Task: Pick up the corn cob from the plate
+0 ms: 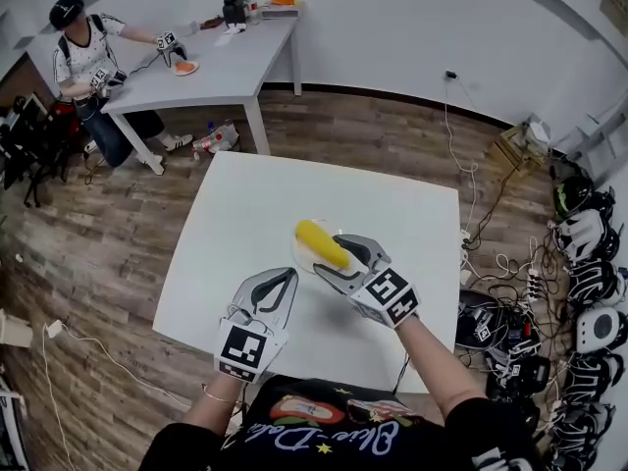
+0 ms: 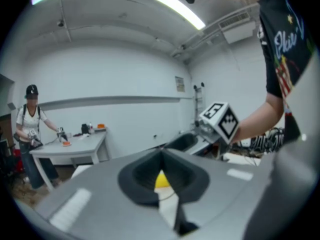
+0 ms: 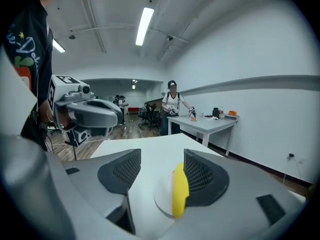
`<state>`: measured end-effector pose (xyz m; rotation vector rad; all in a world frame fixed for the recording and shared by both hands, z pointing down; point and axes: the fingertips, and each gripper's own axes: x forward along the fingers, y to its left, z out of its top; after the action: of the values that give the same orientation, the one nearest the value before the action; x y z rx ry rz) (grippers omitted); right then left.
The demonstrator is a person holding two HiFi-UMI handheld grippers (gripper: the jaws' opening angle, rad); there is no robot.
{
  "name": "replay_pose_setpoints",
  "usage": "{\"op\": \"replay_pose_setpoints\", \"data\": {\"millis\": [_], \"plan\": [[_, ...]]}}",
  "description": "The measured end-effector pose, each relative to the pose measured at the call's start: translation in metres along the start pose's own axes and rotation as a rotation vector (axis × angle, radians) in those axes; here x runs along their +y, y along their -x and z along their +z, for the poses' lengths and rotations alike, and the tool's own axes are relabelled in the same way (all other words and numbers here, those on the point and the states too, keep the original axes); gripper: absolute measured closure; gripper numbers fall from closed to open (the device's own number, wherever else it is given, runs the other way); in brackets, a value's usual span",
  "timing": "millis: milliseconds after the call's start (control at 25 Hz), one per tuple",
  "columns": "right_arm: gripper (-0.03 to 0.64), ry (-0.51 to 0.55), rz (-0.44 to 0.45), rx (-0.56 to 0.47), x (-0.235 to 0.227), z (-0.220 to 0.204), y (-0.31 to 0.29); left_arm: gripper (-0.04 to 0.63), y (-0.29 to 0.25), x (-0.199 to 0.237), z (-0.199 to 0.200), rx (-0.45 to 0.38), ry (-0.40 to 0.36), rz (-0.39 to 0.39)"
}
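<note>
Corn cob looks stiff, light and likely to roll, so pinch it mid-length. Your right gripper stands wide, cob beside one pad. Left gripper is closed and empty.

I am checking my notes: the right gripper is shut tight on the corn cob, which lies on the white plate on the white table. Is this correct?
The right gripper is not shut: its jaws stand apart, the corn cob showing between them near one jaw, unpressed, as the right gripper view shows. The cob does lie on the white plate on the white table.
</note>
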<state>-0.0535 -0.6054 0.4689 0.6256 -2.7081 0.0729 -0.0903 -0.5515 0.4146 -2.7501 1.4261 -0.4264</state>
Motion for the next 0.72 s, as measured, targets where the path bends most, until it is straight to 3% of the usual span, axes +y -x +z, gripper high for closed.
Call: {"op": "replay_pose_setpoints", "data": {"millis": [200,280,520,720], "plan": [[0.359,-0.039,-0.013,0.137,-0.032,-0.029,-0.055,0.597,-0.018,0.027,-0.005,0.039,0.024,-0.016],[0.353,-0.056,-0.021,0.186,-0.041,-0.043,-0.073,0.552,-0.019,0.032,-0.010,0.058,0.029,-0.021],[0.348,-0.031,-0.016,0.319,-0.057,-0.077,-0.110,0.503,-0.022,0.049,-0.022,0.074,0.079,-0.027],[0.344,0.036,-0.036,0.484,-0.063,-0.110,-0.119,0.482,-0.019,0.061,-0.020,0.059,0.076,-0.028]]}}
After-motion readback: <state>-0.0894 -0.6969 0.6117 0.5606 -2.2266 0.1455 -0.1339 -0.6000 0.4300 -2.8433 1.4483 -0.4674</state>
